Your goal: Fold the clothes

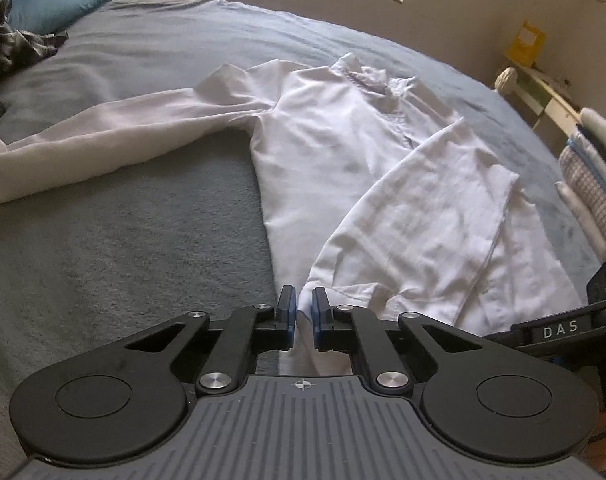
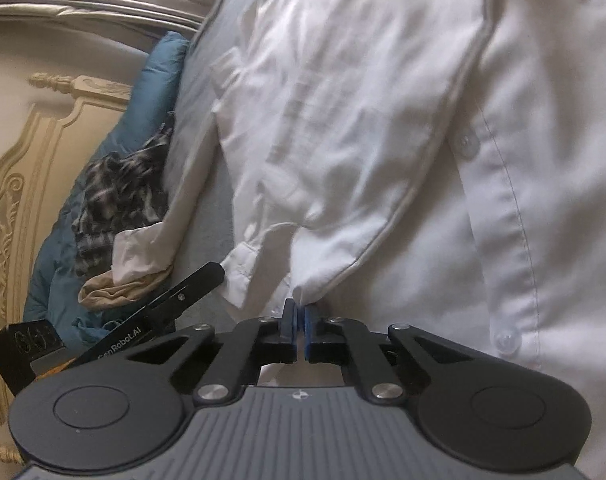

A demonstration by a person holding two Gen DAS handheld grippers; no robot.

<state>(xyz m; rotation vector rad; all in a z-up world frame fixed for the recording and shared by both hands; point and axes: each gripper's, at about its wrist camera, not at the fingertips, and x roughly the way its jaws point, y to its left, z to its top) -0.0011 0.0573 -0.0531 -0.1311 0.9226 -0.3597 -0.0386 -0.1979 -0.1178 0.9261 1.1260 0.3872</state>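
The left gripper (image 1: 302, 307) jaws stand slightly parted around a white shirt (image 1: 343, 152) hem edge, contact unclear, while the right gripper (image 2: 299, 322) jaws pinch a folded shirt corner, the garment spread across the grey bed (image 1: 123, 240).

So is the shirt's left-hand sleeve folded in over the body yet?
No, in the left wrist view that sleeve lies stretched out across the grey bedcover.
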